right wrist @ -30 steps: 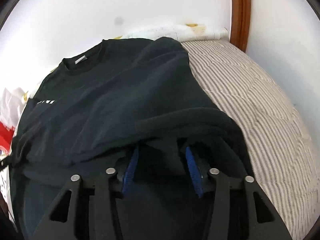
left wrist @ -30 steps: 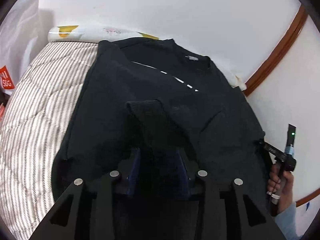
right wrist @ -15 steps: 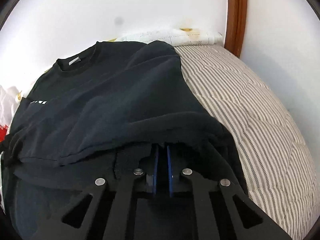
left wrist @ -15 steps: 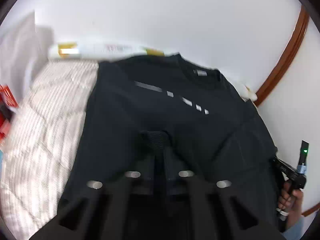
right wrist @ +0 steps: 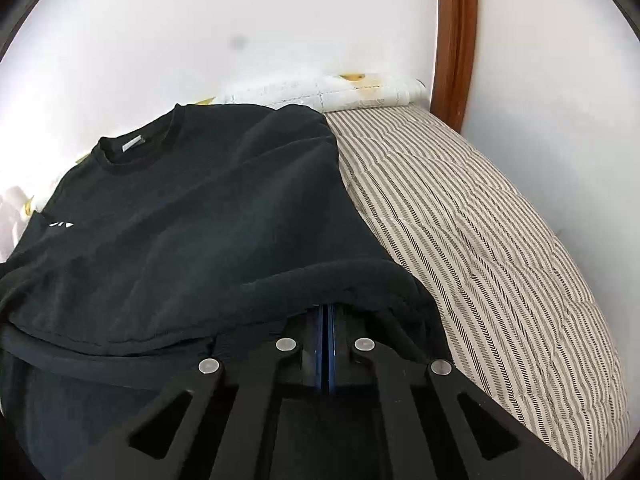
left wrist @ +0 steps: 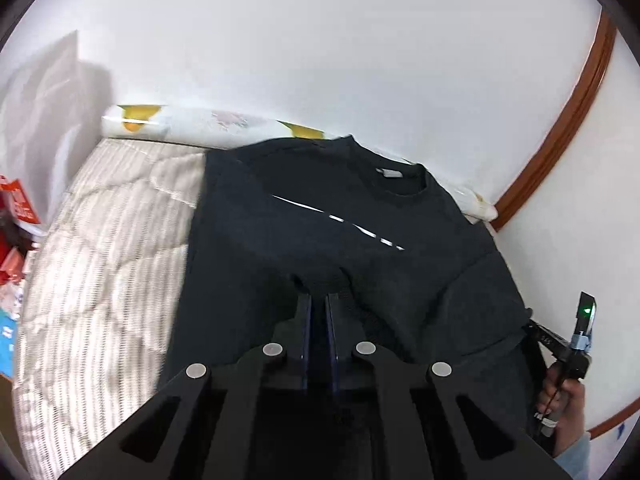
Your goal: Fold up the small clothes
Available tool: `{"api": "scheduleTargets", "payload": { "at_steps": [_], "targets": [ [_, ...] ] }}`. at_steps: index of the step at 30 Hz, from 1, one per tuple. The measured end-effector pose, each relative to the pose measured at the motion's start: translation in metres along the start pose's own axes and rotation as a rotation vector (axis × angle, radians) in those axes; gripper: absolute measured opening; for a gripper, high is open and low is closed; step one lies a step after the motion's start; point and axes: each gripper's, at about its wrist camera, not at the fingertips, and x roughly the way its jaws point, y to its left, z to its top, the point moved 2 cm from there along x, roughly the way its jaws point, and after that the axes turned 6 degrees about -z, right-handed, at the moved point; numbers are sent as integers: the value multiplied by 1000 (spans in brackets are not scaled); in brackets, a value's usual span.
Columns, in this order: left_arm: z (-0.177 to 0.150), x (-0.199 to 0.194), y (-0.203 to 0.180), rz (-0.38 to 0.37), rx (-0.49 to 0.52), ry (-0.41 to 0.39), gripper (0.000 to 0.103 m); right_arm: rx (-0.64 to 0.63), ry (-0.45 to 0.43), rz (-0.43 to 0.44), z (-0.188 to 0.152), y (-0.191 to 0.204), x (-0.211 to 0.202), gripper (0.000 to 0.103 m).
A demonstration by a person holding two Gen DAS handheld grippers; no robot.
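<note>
A black sweatshirt (left wrist: 320, 232) with a white chest stripe and a grey neck label lies on a striped bed, collar toward the wall. My left gripper (left wrist: 319, 298) is shut on the ribbed cuff of a sleeve folded over the body, lifting it slightly. In the right wrist view the same sweatshirt (right wrist: 192, 216) fills the left half. My right gripper (right wrist: 325, 310) is shut on the rolled hem edge at the garment's near right side; its tips are hidden under the fabric. The right gripper's handle (left wrist: 576, 344) and a hand show at the left view's right edge.
The striped quilt (right wrist: 480, 248) stretches bare to the right of the sweatshirt and to its left (left wrist: 104, 264). A patterned pillow (left wrist: 192, 128) lies along the white wall. A brown door frame (right wrist: 456, 40) stands at the far right. Red and white packages (left wrist: 16, 216) sit at the left edge.
Both grippers closed from open onto the black fabric. The left gripper rose with the cuff, and the white chest stripe came into fuller view.
</note>
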Motion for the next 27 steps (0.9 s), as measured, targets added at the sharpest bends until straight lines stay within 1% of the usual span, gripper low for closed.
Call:
{"api": "scheduleTargets", "payload": {
  "at_steps": [2,5,8,9,11,13,14,18,19,24,26,27],
  "targets": [
    [-1,-7,6,14,3,-13,2,13,7,-1,1,-4,2,1],
    [-3,-9,15,33,-3,-1,2,29,9,7,1,-7,2,1],
    [-11,-5,15,-2,-12,25,3,33,17,-2,0,-4,2,1],
    [-17,-1,14,-20,-23,49,5,32,24,-5,-1,-2,3,1],
    [-26,8,10,-31,-20,85,18,23,40,-10,-3,-2,4,1],
    [-36,14,6,-18,-6,100,22,12,41,-10,-6,-2,1,1],
    [-41,18,5,-19,-3,109,22,5,42,-13,-8,-3,-1,1],
    [-53,29,1,-63,-22,141,23,-18,36,-22,-14,-6,-10,1],
    [-54,31,-1,-66,-22,145,24,-18,36,-16,-15,-7,-12,1],
    [-53,37,-9,-57,-13,144,25,-17,29,23,-20,-6,-21,2],
    [-51,36,-13,-41,-13,133,24,-17,37,33,-20,-4,-18,9],
    [-50,34,-15,-30,-10,130,24,-14,43,39,-20,-1,-15,16]
  ]
}}
